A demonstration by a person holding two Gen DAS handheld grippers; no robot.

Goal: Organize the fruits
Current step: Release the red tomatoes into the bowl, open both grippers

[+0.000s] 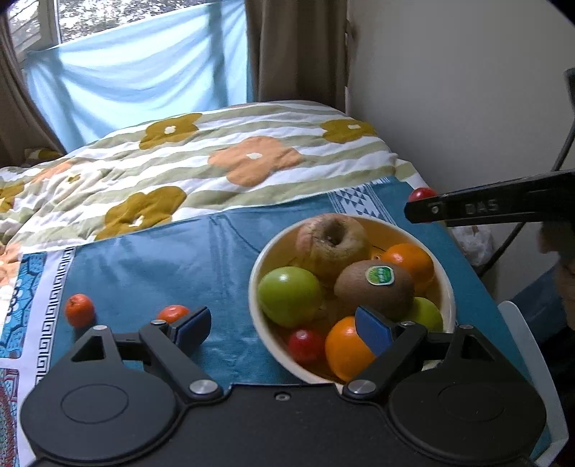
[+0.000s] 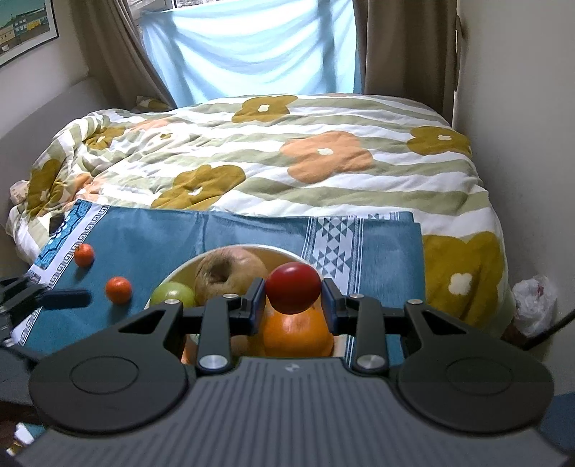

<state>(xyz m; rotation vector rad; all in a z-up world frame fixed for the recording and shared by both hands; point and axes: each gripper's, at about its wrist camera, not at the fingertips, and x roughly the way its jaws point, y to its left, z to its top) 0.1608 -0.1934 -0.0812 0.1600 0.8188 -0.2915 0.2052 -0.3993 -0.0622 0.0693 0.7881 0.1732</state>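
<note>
Teal cloth (image 1: pixel 151 266), floral striped quilt (image 1: pixel 222 158)

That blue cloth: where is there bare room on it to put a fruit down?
The widest free patch of the blue cloth lies between the bowl, the floral quilt and the two small orange fruits. The bowl itself is crowded, heaped with fruit.

Pretty clearly someone's bedroom at home. There's a bed with a flowery striped duvet (image 2: pixel 287 161) taking up most of the room, brown curtains (image 2: pixel 406 46) at a window (image 1: pixel 107 14) with a light blue sheet (image 2: pixel 251 46) hung across it, and a framed picture (image 2: pixel 25 25) on the wall. A blue cloth (image 1: pixel 161 258) laid on the bed holds a bowl (image 1: pixel 257 273) of fruit.
</note>
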